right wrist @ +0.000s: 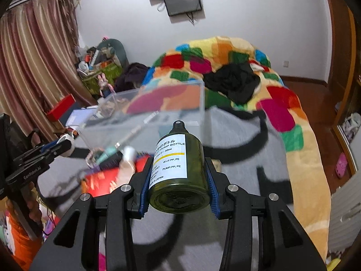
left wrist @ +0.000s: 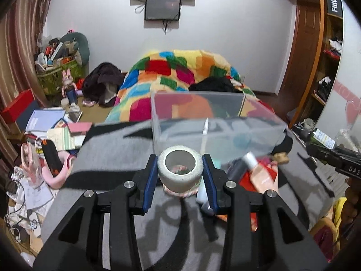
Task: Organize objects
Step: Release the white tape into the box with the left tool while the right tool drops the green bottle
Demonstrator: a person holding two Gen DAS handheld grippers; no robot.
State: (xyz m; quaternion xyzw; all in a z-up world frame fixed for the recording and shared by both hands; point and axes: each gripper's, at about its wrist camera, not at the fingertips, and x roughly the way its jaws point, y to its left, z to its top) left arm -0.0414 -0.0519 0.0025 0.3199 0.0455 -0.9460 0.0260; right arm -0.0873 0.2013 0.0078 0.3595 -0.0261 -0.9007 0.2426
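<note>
My left gripper [left wrist: 180,171] is shut on a white roll of tape [left wrist: 180,172], held above the grey blanket just short of a clear plastic box [left wrist: 216,122]. My right gripper [right wrist: 178,176] is shut on a dark green pump bottle [right wrist: 178,171] with a white label, nozzle pointing toward the clear box [right wrist: 144,117]. The bottle also shows at the right edge of the left wrist view [left wrist: 320,139]. Loose items lie between box and grippers: a pink bottle [left wrist: 262,176], a red packet [right wrist: 101,180], a thin tube [right wrist: 128,137].
The grey and black blanket [left wrist: 112,158] covers the bed, with a multicoloured quilt [left wrist: 171,72] and black clothes [right wrist: 234,81] behind. Books and clutter [left wrist: 52,124] fill the floor at left. A wooden shelf [left wrist: 325,67] stands at right.
</note>
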